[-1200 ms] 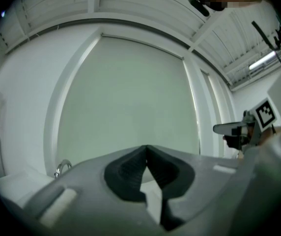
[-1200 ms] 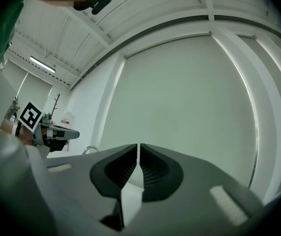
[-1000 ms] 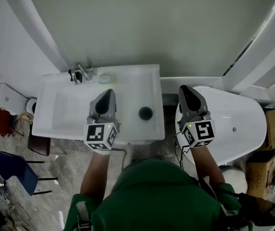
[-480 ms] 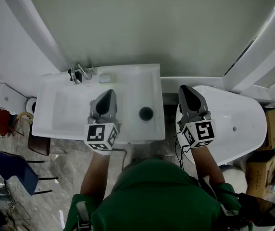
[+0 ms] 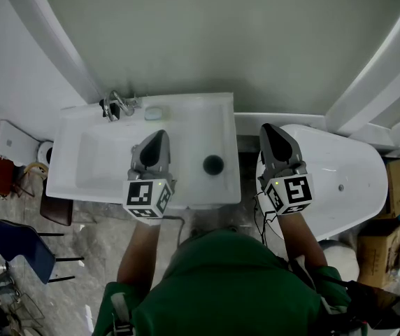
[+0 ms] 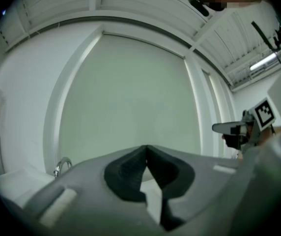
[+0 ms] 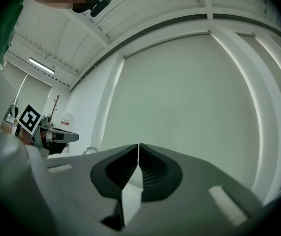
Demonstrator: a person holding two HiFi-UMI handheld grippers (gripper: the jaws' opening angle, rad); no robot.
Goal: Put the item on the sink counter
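On the sink's desk (image 5: 193, 124), a dark round item (image 5: 212, 164), probably the task's thing, lay just right of the left gripper (image 5: 159, 134), nearer to it than to the right gripper (image 5: 267, 129). Being round, it showed no long axis. Both jaws were closed on nothing. No writing could be read, and only the square markers showed.

Faucet (image 5: 118, 106) at sink counter (image 5: 193, 128) back-left

Pale green wall (image 5: 221, 33), grey marble floor (image 5: 91, 219), blue chair (image 5: 19, 247) left, cardboard boxes (image 5: 398, 182) right.
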